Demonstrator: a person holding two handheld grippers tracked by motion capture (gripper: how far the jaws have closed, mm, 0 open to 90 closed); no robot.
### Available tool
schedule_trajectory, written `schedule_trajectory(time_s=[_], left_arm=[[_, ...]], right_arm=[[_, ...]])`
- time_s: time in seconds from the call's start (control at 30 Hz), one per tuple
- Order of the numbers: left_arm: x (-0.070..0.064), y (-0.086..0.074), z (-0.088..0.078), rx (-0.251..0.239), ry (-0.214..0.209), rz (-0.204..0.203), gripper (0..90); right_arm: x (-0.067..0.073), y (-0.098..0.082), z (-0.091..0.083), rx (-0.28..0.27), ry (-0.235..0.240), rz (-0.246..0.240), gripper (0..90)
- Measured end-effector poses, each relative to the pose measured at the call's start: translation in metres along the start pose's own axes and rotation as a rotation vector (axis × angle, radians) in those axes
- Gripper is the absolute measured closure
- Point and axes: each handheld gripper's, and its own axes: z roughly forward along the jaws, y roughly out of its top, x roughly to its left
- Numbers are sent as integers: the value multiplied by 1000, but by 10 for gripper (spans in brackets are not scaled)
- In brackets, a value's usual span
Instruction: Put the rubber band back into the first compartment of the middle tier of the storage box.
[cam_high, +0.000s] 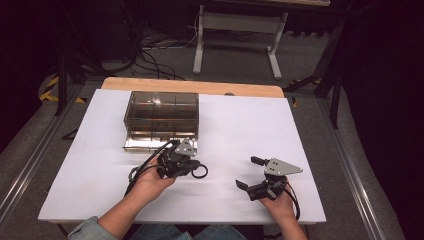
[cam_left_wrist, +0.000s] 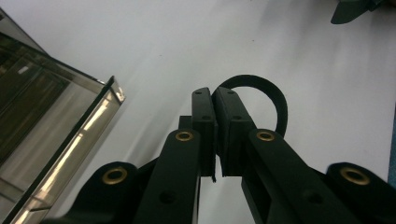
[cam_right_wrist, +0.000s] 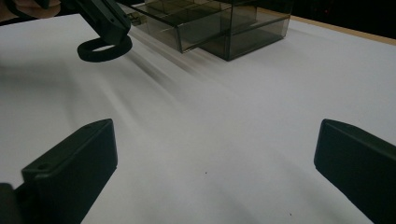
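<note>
Left gripper has its jaws clamped on the wall of a black rubber ring; the ring hangs off the jaw tips just above the white tabletop, near the front edge of the smoked-plastic drawer box. In the right gripper view the ring sits just clear of the surface, its shadow close beneath.

Right gripper is parked well to the side, jaws wide, nothing between them.

Step in hand, as I read it: carry the ring to the open drawer and drop it in.

How to do it well:
- Grip is on one side of the ring only, so it can swing or pivot. Move slowly, keep the wrist level.
- Lift enough to clear the drawer's front lip before moving over it; the lip is thin clear plastic and the box looks light, so a bump would likely shove it.
- Centre the ring over one compartment, lower it, then open the jaws. Don't release from high up, as rubber bounces.
- The right gripper could steady the box if it slides; otherwise keep it out of the way.

Containers: the box is tinted and see-through, with dividers visible through the top. The drawer is pulled out toward the person. Its visible front part looks empty; reflections hide the rest, so I can't tell the contents further back.
</note>
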Motion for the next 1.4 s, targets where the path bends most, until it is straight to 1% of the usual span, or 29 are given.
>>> schedule_trajectory(time_s=[0.27, 0.43, 0.53, 0.77, 1.1, 1.4], left_arm=[[8, -2, -10, -17, 23, -21, 866], [12, -3, -17, -22, 38, -27, 866], [14, -3, -21, -20, 51, -28, 866], [21, -4, -29, -21, 64, -39, 866], [26, -5, -36, -14, 90, -46, 865], [34, -9, -45, -18, 111, -71, 864]], right_arm=[[0, 0, 0, 0, 1, -3, 0], [0, 0, 0, 0, 1, -3, 0], [0, 0, 0, 0, 1, -2, 0], [0, 0, 0, -2, 0, -2, 0], [0, 0, 0, 0, 1, -3, 0], [0, 0, 0, -3, 2, 0, 0]])
